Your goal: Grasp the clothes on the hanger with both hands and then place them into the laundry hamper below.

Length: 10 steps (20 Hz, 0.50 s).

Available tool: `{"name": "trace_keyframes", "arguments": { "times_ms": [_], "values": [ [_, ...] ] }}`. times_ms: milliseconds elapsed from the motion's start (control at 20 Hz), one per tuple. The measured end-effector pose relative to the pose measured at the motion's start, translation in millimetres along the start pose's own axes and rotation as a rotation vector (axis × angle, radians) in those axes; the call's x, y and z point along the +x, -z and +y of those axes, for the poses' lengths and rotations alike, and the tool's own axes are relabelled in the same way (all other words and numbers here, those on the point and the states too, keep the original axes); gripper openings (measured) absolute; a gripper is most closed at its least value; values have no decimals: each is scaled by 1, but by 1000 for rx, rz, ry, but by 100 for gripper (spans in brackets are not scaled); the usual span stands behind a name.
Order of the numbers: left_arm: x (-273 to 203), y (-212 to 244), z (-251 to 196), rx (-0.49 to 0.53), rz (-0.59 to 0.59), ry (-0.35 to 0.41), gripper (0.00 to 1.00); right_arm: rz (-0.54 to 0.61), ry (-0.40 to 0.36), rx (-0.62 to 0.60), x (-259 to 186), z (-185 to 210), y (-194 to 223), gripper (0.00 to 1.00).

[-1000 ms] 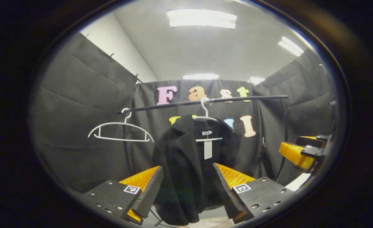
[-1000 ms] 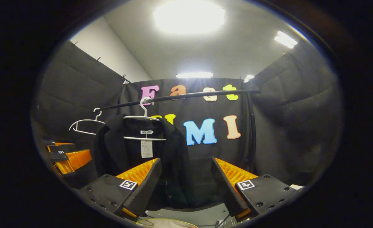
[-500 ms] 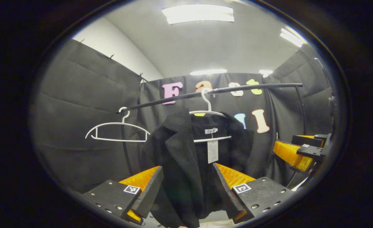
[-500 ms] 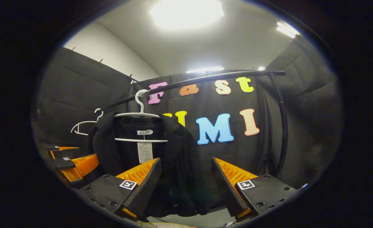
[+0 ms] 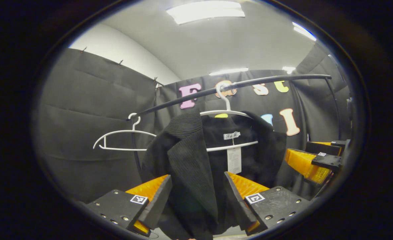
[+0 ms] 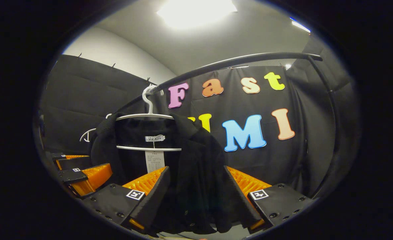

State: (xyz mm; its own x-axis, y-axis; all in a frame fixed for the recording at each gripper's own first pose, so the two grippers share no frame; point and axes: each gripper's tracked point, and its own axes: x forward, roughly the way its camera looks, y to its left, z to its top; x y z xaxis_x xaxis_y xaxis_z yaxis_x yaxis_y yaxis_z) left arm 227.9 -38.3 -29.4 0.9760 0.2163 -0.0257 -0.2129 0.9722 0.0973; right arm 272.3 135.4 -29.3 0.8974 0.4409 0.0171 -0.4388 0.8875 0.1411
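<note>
Hanging on white hanger (image 5: 228, 111), black jacket (image 5: 196, 160); left claw (image 5: 198, 200) spread wide, right claw (image 6: 196, 200) wide too, lapels between fingers.

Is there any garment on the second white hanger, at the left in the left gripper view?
No, the second white hanger hangs bare on the rail, beside the black jacket.

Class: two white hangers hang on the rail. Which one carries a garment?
The hanger nearer the rail's middle carries the black jacket; the other hanger, near the rail's end, is bare.
</note>
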Motion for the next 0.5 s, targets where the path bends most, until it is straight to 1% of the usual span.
{"name": "trace_keyframes", "arguments": {
  "times_ms": [300, 450, 500],
  "values": [
    [24, 10, -5, 13, 23, -54, 90, 58, -53, 15, 45, 4, 27, 98],
    [34, 19, -6, 27, 42, -79, 91, 81, -66, 19, 64, 5, 39, 98],
    [38, 21, -5, 31, 48, -89, 89, 84, -67, 20, 71, 4, 41, 99]
  ]
}}
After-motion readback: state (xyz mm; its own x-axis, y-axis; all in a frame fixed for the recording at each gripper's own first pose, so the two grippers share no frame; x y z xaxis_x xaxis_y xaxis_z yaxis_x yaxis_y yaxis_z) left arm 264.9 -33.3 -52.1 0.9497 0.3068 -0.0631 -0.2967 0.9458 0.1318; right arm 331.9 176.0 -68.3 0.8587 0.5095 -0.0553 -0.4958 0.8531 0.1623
